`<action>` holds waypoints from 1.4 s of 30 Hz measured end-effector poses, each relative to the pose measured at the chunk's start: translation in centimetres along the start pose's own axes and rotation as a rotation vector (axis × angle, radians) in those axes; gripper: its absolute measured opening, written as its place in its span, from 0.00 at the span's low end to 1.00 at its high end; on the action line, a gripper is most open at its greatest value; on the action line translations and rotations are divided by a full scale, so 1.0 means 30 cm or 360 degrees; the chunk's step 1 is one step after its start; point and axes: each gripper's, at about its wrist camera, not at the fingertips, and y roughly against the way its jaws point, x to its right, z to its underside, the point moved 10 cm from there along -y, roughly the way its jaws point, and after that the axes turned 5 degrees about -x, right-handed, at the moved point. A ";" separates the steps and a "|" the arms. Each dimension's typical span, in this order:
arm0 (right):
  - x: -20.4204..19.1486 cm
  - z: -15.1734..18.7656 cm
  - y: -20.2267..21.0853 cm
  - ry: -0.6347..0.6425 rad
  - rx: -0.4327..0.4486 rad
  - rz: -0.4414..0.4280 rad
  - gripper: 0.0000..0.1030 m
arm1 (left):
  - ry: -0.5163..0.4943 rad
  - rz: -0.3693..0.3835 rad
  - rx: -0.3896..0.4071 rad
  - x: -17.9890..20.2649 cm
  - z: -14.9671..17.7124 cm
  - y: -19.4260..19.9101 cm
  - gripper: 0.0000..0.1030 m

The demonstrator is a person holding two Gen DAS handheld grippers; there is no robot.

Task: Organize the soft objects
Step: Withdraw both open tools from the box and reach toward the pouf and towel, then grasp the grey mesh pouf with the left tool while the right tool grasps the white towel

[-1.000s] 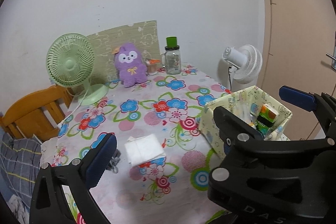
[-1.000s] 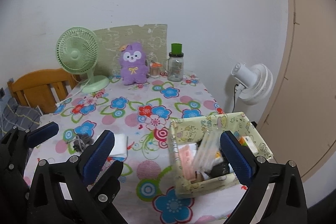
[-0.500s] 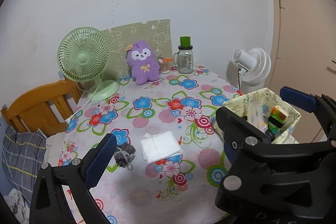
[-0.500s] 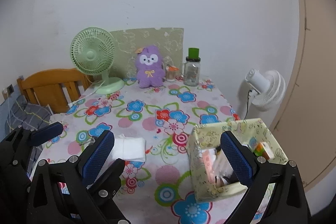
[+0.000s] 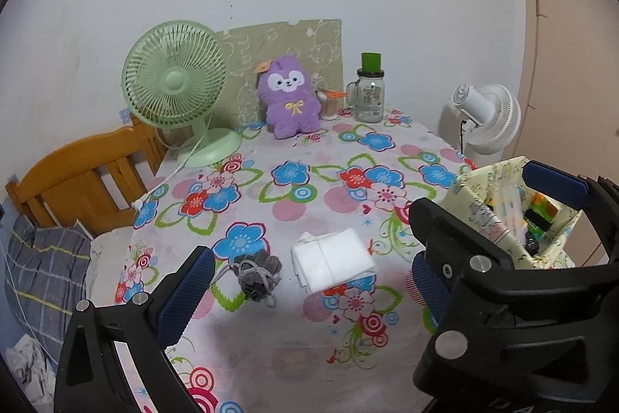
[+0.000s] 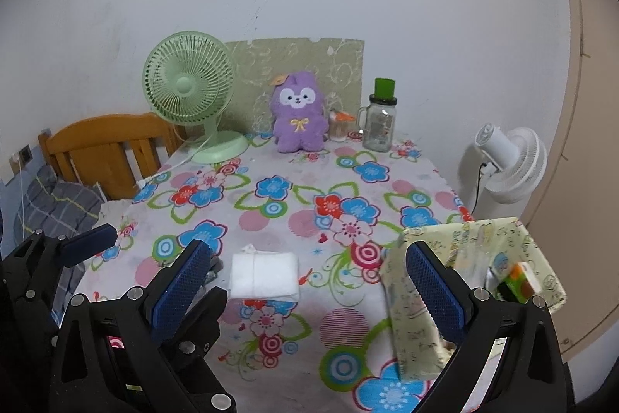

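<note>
A folded white cloth (image 5: 332, 260) lies on the flowered tablecloth (image 5: 309, 347) near the front; it also shows in the right wrist view (image 6: 265, 275). A grey fuzzy pouch with a cord (image 5: 256, 273) lies to its left. A purple plush toy (image 5: 289, 96) sits at the back against a green board, also in the right wrist view (image 6: 299, 117). A yellow fabric bin (image 6: 410, 308) with several items stands at the front right. My left gripper (image 5: 305, 291) is open and empty above the cloth and pouch. My right gripper (image 6: 305, 287) is open and empty above the cloth.
A green desk fan (image 5: 176, 86) stands at the back left with its cord on the table. A glass jar with a green lid (image 5: 369, 91) stands right of the plush. A white fan (image 5: 485, 119) is beyond the right edge. A wooden bed frame (image 5: 81, 177) is left.
Both grippers have pulled back and shifted left; the cloth, pouch and bin now sit further right in both views. Both stay open and empty.
</note>
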 end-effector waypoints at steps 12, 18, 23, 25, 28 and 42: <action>-0.070 0.042 -0.156 -0.0029 -0.0077 -0.0086 0.99 | 0.0038 -0.0035 -0.0083 -0.102 0.045 -0.125 1.00; -0.092 0.057 -0.218 -0.0005 -0.0101 -0.0060 0.99 | 0.0041 -0.0023 -0.0117 -0.128 0.064 -0.182 1.00; -0.106 0.063 -0.267 0.0028 -0.0128 -0.0042 0.99 | 0.0042 -0.0026 -0.0148 -0.146 0.079 -0.223 1.00; -0.109 0.070 -0.287 0.0019 -0.0151 -0.0053 0.99 | 0.0043 -0.0028 -0.0157 -0.154 0.084 -0.238 1.00; -0.113 0.085 -0.318 0.0001 -0.0185 -0.0071 0.99 | 0.0045 -0.0031 -0.0172 -0.163 0.091 -0.259 1.00; -0.143 0.124 -0.463 0.0020 -0.0301 -0.0061 0.99 | 0.0094 -0.0023 -0.0294 -0.203 0.139 -0.399 0.96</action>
